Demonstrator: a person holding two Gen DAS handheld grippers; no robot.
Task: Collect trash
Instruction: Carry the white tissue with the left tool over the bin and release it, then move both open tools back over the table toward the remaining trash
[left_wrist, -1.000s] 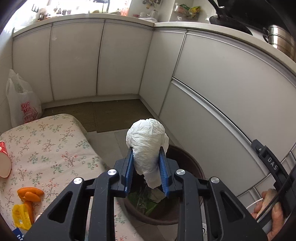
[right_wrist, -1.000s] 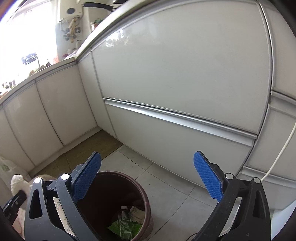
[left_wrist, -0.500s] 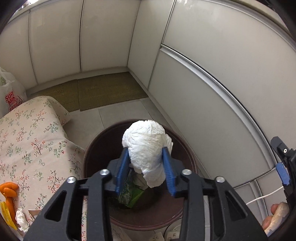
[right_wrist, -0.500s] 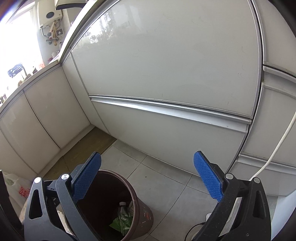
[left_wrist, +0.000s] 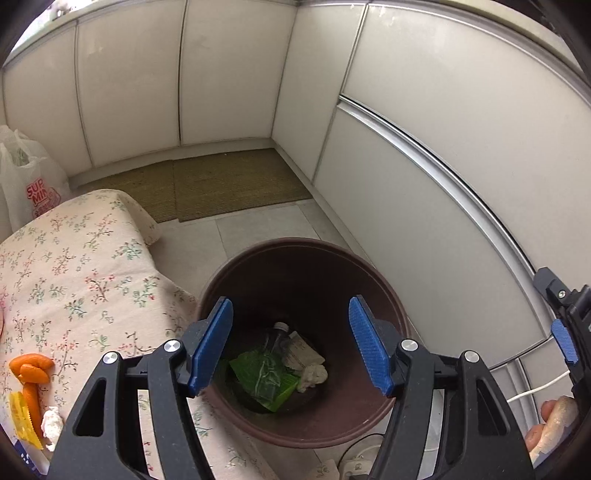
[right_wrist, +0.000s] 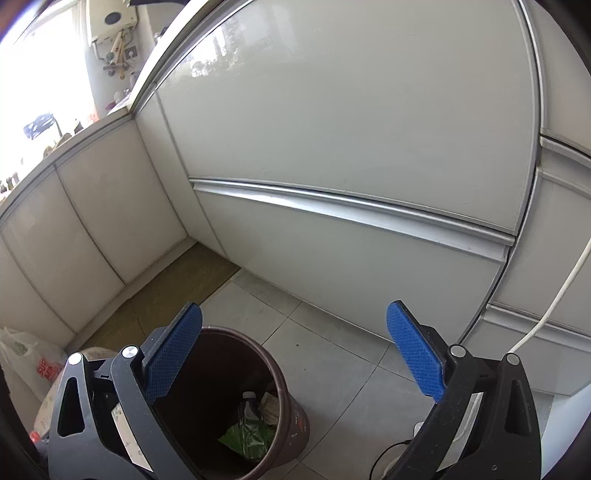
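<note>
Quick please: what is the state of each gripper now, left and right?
Left gripper: open, holding nothing, above the trash bin.
Right gripper: open, holding nothing.

White cabinets (left_wrist: 229, 81), tiled floor (right_wrist: 325, 354), brown mat (left_wrist: 236, 184)

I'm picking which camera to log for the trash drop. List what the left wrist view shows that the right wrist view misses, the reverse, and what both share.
Only the left wrist view: the open left gripper over the bin, the crumpled white tissue lying at the bin's bottom, orange peels and a small tissue wad on the floral cloth.

Only the right wrist view: the open, empty right gripper, the bright window and countertop clutter.

Both: the brown bin, green wrapper, plastic bottle, floor mat, white shopping bag, cabinet fronts.
</note>
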